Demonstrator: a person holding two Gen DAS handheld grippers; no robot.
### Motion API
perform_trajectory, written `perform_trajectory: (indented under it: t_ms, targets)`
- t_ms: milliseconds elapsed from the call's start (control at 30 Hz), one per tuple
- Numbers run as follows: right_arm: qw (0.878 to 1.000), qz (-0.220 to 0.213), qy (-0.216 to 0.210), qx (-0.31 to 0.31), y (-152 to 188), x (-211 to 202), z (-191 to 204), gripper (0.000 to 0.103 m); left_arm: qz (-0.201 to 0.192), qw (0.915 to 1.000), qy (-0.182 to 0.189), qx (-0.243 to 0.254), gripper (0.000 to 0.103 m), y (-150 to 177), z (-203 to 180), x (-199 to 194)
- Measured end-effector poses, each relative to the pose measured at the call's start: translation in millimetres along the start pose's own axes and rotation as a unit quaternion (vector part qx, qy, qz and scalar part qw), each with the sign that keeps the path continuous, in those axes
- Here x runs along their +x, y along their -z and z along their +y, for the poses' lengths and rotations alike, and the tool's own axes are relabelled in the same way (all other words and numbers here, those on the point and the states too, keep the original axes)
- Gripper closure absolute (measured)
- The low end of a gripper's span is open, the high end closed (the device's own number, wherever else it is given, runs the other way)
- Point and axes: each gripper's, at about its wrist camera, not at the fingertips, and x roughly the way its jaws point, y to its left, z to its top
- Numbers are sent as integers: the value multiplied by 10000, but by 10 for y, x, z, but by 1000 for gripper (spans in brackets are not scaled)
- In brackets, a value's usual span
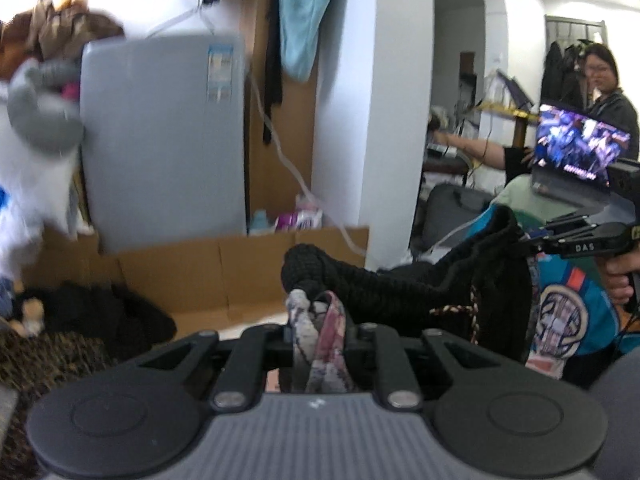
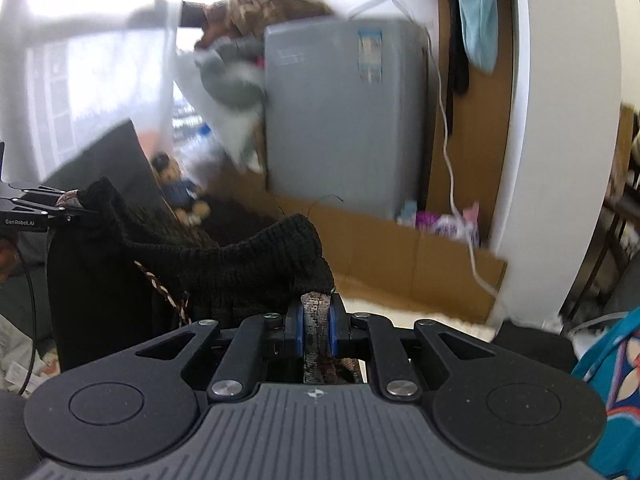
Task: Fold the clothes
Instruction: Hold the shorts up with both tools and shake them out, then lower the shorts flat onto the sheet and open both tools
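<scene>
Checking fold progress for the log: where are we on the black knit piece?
Done: nothing looks folded yet. In hand: the black knit garment hangs stretched between the left gripper and right gripper, each shut on a patterned edge. Left: lay it down, make every fold, then the dark clothes heap by the cardboard.

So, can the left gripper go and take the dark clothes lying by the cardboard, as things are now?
Probably not yet. The left gripper is shut on the black knit garment, which hangs between it and the right gripper. The dark clothes lie unobstructed, but its fingers are occupied.
</scene>
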Motion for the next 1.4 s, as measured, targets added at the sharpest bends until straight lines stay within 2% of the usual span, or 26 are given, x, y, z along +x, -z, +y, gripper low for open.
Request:
perform_trajectory:
  t_ms: [267, 500, 600, 833, 1067, 1333, 1400]
  targets:
    - [9967, 769, 129, 237, 333, 1204, -312, 92, 510, 9983, 126, -258, 86, 371, 536, 1181]
    - [9874, 1508, 395, 257, 546, 2500, -594, 92, 883, 9927, 267, -773, 86, 716, 1063, 2292]
    - [9828, 1769, 492, 209, 564, 3010, -732, 93, 994, 9891, 362, -1026, 86, 801, 1224, 2702]
    - [9742, 2125, 733, 193, 500, 3907, -1034, 94, 1292, 9829, 481, -1223, 86, 993, 1574, 3582]
    - [9656, 2419, 948, 149, 507, 4583, -1148, 94, 1498, 9801, 471, -1210, 86, 1104, 1869, 4111]
    - [9572, 2586, 1298, -39, 508, 5279, -1115, 94, 1476, 9797, 358, -1306, 86, 1131, 2232, 4341]
    - [9549, 2641, 1355, -17, 529, 5434, -1139, 94, 1703, 9754, 288, -1370, 79, 1230, 2248, 4413]
